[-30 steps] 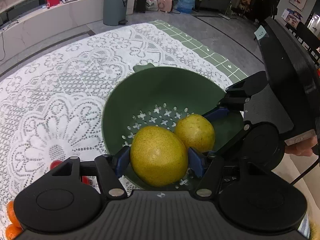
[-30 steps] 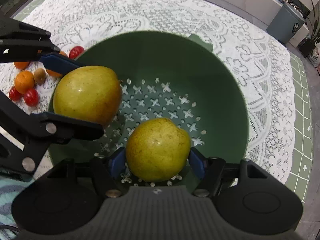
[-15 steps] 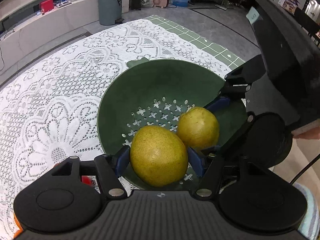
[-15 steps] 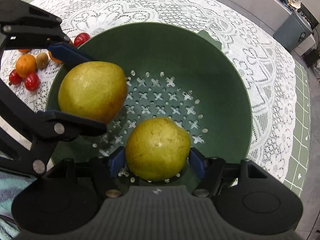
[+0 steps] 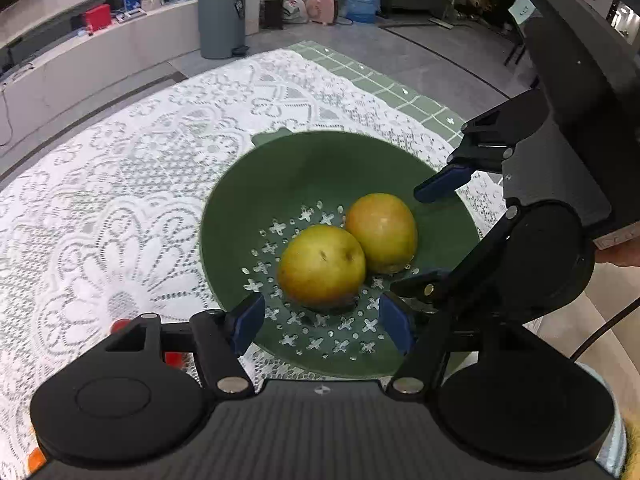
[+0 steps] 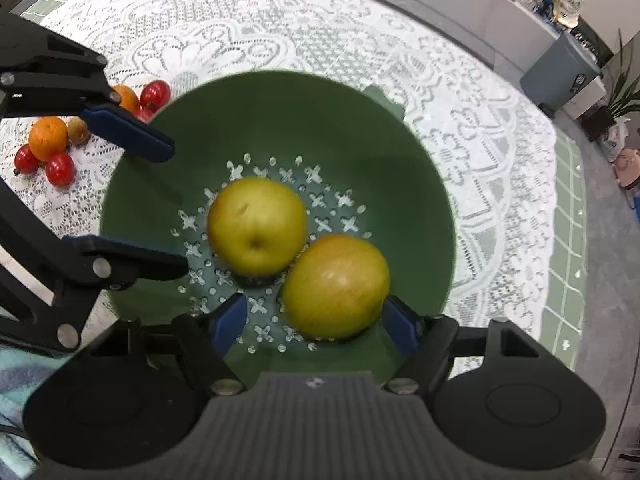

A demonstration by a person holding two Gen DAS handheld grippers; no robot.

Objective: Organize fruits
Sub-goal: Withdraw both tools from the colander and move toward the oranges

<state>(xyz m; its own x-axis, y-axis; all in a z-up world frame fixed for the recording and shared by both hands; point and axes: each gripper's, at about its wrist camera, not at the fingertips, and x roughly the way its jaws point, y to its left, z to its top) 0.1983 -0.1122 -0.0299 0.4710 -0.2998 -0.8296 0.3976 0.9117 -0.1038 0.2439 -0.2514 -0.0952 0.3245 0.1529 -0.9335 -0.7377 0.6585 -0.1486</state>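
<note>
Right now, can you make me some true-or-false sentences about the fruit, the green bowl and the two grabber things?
1. Two yellow-green pears lie in the green colander. True.
2. The two pears lie far apart. False: they touch each other.
3. The left gripper squeezes a pear. False: its jaws are opening and no pad presses on the fruit.
4. Small tomatoes and oranges lie on the lace tablecloth outside the colander. True.
5. The right gripper holds an orange. False: its jaws are opening beside a pear, and it holds nothing.
</note>
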